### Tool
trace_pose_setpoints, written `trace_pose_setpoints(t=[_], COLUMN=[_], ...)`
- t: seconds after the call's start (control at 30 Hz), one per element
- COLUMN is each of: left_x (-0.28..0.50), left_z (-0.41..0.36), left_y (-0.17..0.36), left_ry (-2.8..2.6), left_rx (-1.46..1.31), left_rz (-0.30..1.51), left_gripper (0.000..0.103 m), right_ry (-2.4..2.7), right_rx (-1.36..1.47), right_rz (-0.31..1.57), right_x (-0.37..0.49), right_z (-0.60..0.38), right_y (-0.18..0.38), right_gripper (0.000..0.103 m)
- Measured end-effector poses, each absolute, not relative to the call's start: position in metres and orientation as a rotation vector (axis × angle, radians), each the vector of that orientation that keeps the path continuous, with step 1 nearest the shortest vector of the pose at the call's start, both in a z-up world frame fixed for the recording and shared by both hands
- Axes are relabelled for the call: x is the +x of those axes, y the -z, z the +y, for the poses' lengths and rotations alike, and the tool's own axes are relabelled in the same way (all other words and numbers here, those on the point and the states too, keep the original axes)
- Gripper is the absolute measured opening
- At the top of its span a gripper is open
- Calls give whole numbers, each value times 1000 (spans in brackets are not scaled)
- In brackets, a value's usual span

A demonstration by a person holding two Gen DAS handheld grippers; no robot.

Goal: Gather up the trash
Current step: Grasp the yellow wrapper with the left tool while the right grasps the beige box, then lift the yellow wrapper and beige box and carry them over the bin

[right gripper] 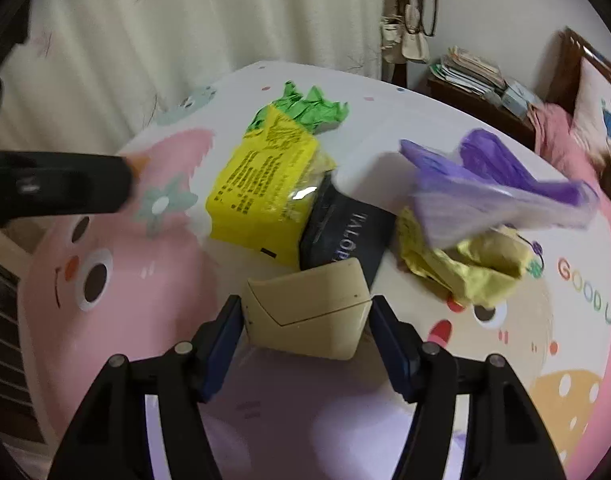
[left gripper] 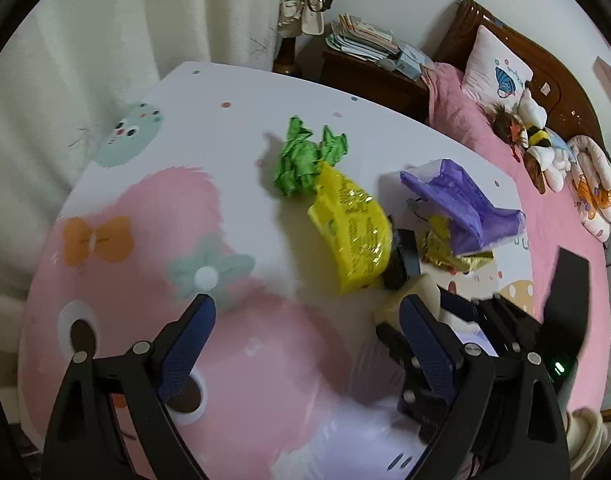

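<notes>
Trash pile sits mid-table [left gripper: 241, 92]: beige box [right gripper: 305, 312] between my right gripper [right gripper: 305, 316] pads, pinched tight, with the yellow wrapper [right gripper: 261, 188], black pouch [right gripper: 345, 232] and purple bag [right gripper: 497, 184] just behind. My left gripper [left gripper: 307, 320] hangs wide open, holding nothing.

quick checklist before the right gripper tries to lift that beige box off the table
1. Beige cardboard box sits between the right gripper fingers: ok.
2. Fingers clamped on the box: cannot tell; they stand at its sides, contact unclear.
3. Black packet lies partly under or behind the box and may drag: not ok.
4. Left gripper open, holding nothing, apart from the box: ok.
5. Yellow printed wrapper off the box: ok.
6. Trash container to drop into: cannot tell, none in view.
</notes>
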State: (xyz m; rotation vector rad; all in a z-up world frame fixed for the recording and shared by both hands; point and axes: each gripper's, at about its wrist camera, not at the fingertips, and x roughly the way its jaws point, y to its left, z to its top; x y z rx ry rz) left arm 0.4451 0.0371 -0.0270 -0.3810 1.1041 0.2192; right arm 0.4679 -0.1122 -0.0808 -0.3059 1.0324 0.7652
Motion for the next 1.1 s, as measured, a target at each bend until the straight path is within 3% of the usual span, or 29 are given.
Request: trace_pose_setpoints(t=[0.2, 0.27, 0.33, 0.53, 0.6, 0.67, 0.83, 1.1], left_x=[480, 491, 502, 524, 529, 531, 525, 468], left_z=[35, 38, 40, 35, 30, 27, 26, 22], left_y=[45, 54, 64, 89, 92, 97, 93, 65], left_ry=[-190, -188, -186, -187, -170, -154, -146, -83], left_rx=[-429, -467, -508, -525, -518, -514, -491, -392], left_rz=[1131, 1148, 1161, 1209, 1211, 1231, 1214, 1210], left_gripper=[89, 79, 76, 75, 66, 39, 32, 31], right_ry=[-716, -699, -689, -680, -674, -670, -668, -657], right_rx=[-182, -143, -125, -108, -100, -86, -72, -31], right_rz=[1051, 1058, 1062, 1090, 1101, 1111, 1114, 1134], right_x=[479, 482, 482, 478, 475, 472, 460, 434], right_z=[-138, -146, -151, -159, -161, -162, -164, -165], right_y=[71, 69, 69, 74, 76, 77, 74, 68], right_gripper=[64, 64, 64, 64, 64, 64, 64, 64])
